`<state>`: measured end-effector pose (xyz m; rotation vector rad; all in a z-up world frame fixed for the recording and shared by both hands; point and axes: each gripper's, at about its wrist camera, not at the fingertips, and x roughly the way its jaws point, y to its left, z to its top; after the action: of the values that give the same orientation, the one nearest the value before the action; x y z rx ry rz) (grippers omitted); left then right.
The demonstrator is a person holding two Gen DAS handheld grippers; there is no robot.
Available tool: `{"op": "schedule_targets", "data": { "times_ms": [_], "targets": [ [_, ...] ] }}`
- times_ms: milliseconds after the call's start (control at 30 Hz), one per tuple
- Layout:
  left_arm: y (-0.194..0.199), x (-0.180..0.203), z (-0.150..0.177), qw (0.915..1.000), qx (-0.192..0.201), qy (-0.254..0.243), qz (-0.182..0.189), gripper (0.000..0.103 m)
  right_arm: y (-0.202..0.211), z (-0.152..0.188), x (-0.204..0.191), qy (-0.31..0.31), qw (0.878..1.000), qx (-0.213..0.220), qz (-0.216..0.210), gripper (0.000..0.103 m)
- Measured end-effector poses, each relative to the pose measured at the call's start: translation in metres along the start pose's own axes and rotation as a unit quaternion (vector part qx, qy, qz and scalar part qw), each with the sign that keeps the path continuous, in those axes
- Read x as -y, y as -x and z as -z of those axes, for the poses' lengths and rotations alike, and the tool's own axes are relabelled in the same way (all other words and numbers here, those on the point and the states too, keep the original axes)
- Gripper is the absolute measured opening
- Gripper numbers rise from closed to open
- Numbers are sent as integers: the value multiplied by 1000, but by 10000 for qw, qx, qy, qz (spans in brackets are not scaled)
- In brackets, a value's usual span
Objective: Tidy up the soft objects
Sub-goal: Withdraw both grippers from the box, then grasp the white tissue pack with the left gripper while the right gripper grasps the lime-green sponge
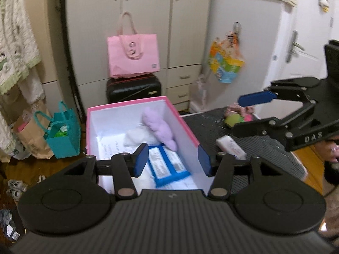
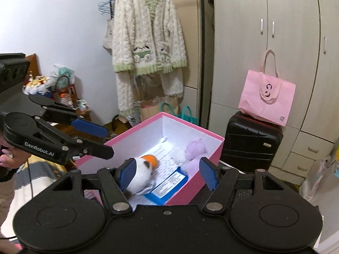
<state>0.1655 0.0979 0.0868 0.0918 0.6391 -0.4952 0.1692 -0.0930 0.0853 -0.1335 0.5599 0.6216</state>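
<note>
pink box sits open on the table, white inside, and it's filling up. in there: a lilac plush toy leaning against the right wall, a white fluffy thing beside it, a blue packet with a white printed label lying flat on the bottom, print too small to read. from the right wrist view there's also a white plush with an orange patch and a dark spot, down at the near end of the box, right against the left pad of the right tool. that tool's jaws stand wide apart, nothing clamped between them.

left tool hangs over the box too, jaws parted, nothing gripped; the packet only shows in the gap below.

on the table outside the box: a white packet just past the box wall, and a small heap of pink and green soft bits further back.

lettering: "das" on the right tool's arm, "genrobot.ai" on the left one's. behind, a pink tote bag sits on a black suitcase.
</note>
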Motion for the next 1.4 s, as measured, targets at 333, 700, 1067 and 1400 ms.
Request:
{"op": "schedule_targets", "data": {
  "times_ms": [333,700,1067,1400],
  "targets": [
    [39,63,16,9972,139,-724,153,57,64,25,-14,246,9995,197,21,71],
    [33,122,41,9910,-117,-1265,426,62,107,67,-4,121,9989,304,349,71],
    [-11,164,54,9828,-469,-1544,896,62,112,113,20,-251,9989,119,389,71],
    [-58,174,44,9834,-609,-1448,907,62,98,138,57,-578,9957,-71,720,71]
  ]
}}
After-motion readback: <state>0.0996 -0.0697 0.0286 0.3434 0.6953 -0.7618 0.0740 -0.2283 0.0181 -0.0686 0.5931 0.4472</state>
